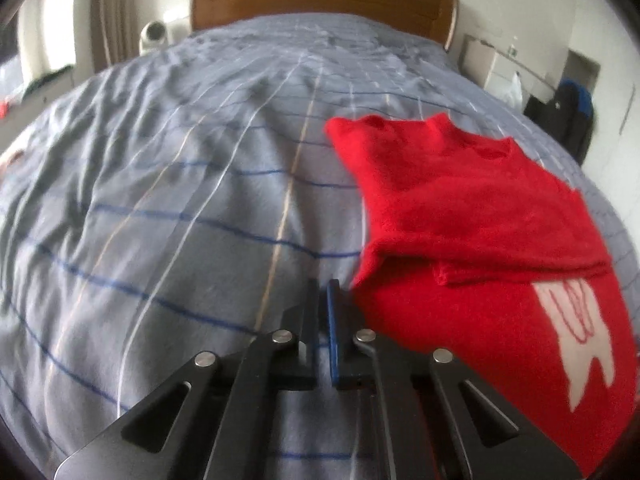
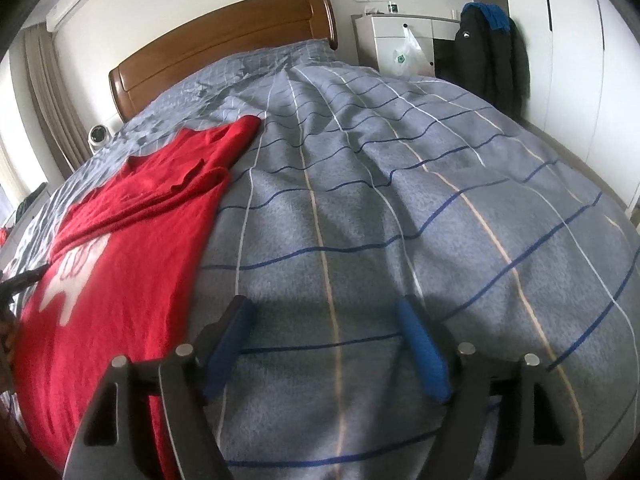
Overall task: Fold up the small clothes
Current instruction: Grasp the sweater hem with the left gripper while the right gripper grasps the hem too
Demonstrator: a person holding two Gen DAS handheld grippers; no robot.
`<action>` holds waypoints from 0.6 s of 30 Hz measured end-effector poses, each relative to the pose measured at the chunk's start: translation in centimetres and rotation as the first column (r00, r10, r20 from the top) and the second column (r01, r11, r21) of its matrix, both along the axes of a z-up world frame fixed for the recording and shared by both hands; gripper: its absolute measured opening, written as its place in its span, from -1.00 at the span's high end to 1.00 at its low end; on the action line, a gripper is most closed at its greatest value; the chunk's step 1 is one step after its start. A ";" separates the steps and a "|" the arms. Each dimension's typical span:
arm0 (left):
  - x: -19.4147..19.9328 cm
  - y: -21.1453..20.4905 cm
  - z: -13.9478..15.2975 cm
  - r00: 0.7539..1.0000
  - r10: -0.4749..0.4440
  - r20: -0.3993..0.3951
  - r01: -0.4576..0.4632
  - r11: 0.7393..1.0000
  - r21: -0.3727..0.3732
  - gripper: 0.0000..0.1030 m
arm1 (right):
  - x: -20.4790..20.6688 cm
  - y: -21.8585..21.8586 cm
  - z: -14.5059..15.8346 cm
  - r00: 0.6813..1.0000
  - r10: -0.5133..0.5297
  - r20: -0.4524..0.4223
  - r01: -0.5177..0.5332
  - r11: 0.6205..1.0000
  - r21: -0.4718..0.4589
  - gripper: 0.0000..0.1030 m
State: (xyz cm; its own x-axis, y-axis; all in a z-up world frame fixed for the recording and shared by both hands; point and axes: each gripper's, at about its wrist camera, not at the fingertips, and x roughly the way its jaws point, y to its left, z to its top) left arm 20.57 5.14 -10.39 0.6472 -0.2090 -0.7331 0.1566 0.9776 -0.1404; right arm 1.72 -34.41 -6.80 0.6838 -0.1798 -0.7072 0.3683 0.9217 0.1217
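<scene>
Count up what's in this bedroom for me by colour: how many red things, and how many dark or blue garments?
Red: 1, the sweater on the bed
Black: 1, the jacket hanging by the wardrobe
Blue: 1, the garment draped over it
Total: 3

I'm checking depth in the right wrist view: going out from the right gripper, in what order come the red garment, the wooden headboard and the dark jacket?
From the right gripper:
1. Red garment, lying on the bedspread just left of the fingers.
2. Dark jacket, hanging at the far right.
3. Wooden headboard, at the bed's far end, upper left.
The last two are too close to call.
</scene>
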 end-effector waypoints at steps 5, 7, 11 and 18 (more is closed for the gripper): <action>-2.7 1.7 0.7 1.000 0.004 -0.030 -0.006 0.999 -0.050 0.32 | 0.1 0.1 0.0 1.000 0.000 0.000 0.000 1.000 -0.008 -0.50; -4.4 2.5 1.3 1.000 0.002 -0.017 -0.003 0.999 -0.053 -0.18 | 0.0 0.1 0.0 1.000 0.003 0.002 -0.003 1.000 -0.008 -0.50; -7.9 4.2 2.2 1.000 0.008 -0.019 -0.009 0.998 -0.057 -0.39 | 0.0 0.1 -0.1 1.000 0.007 0.005 -0.007 1.000 -0.009 -0.51; -12.5 6.3 2.3 0.994 -0.013 -0.105 -0.002 0.991 -0.137 -0.59 | -0.4 0.4 0.6 1.000 -0.006 -0.011 0.006 1.000 -0.011 -0.51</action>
